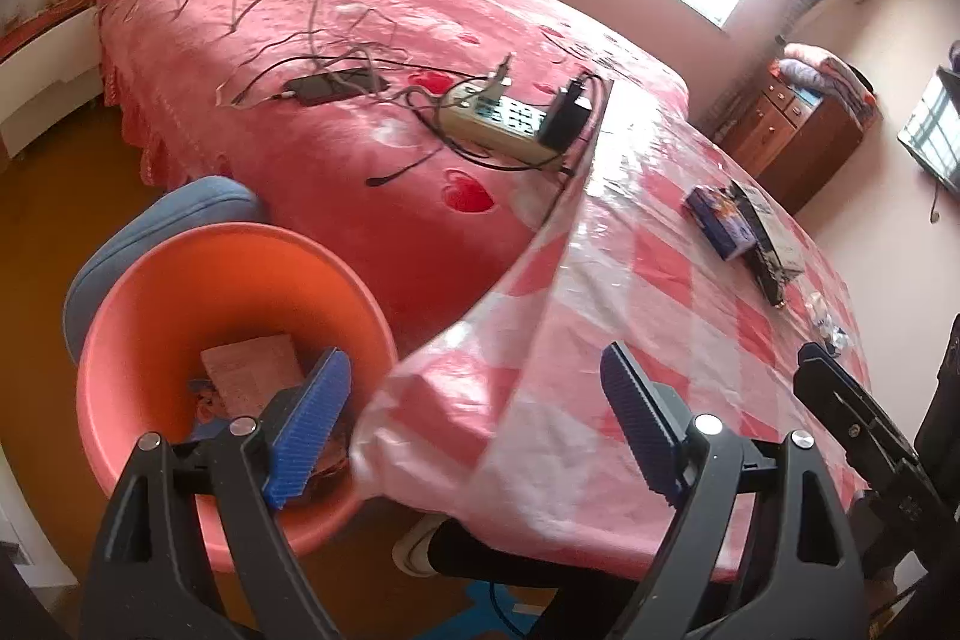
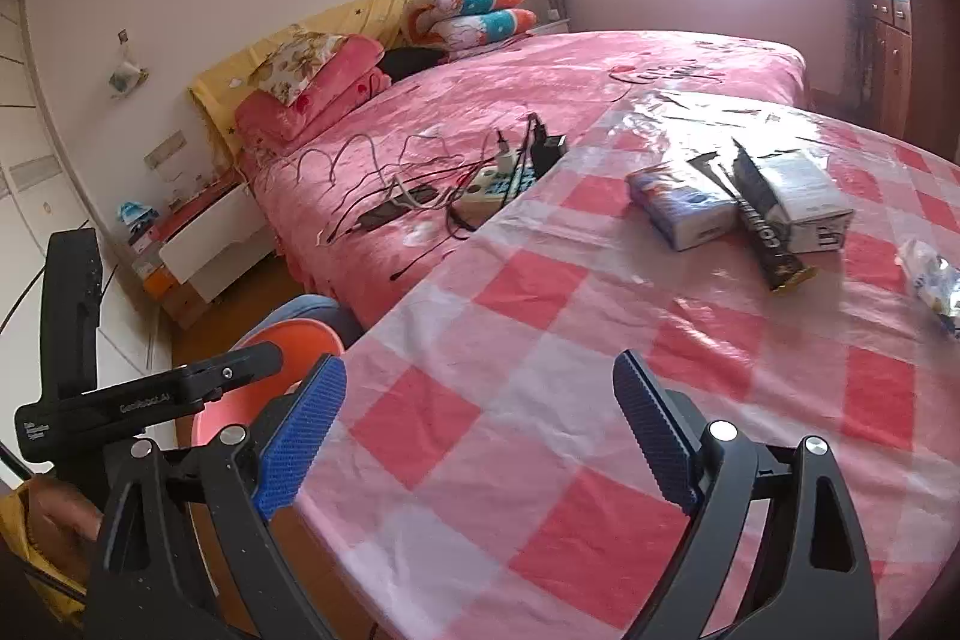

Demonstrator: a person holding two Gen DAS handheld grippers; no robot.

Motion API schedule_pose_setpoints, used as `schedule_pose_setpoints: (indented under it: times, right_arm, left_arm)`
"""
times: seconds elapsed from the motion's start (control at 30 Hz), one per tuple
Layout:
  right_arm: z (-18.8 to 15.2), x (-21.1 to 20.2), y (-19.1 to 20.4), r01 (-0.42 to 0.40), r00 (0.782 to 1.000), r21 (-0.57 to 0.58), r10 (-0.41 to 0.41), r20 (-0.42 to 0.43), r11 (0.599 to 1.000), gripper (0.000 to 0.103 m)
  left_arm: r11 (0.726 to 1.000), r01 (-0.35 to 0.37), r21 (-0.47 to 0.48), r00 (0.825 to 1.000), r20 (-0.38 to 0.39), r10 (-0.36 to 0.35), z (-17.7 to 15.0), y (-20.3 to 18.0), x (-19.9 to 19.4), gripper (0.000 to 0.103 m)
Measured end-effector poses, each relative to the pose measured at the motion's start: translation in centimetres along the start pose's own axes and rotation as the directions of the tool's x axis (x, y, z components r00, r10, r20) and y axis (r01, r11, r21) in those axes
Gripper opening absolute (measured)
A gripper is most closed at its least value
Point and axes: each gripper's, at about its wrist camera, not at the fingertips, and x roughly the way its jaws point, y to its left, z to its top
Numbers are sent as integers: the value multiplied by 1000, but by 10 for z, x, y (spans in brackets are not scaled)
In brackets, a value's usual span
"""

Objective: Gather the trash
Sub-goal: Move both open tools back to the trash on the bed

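Note:
An orange bin (image 1: 228, 316) stands on the floor beside the table's left corner, with a paper scrap (image 1: 252, 370) and other litter inside. My left gripper (image 1: 474, 382) hangs open and empty, one fingertip over the bin, the other over the checked tablecloth (image 1: 690, 328). On the table lie a blue box (image 2: 678, 208), a black packet (image 2: 768, 232), a white box (image 2: 810, 196) and a crinkled wrapper (image 2: 936, 280). My right gripper (image 2: 480, 388) is open and empty above the table's near part, well short of them. The bin (image 2: 294, 340) shows at its left.
A bed with a pink cover (image 1: 360, 40) lies behind the table, carrying a power strip (image 1: 498, 118), a phone and tangled cables. A blue seat (image 1: 180, 214) stands behind the bin. A wooden cabinet (image 1: 798, 124) is at the far right, a white nightstand (image 2: 210, 250) by the bed.

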Motion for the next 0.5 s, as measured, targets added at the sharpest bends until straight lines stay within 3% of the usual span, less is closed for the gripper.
schedule_pose_setpoints:
  times: [0.5]
  right_arm:
    - [-2, -31, -45, 61, 996, 38, -63, 68, 997, 90]
  left_arm:
    - [995, 13, 97, 1000, -16, -12, -4, -64, 7, 86]
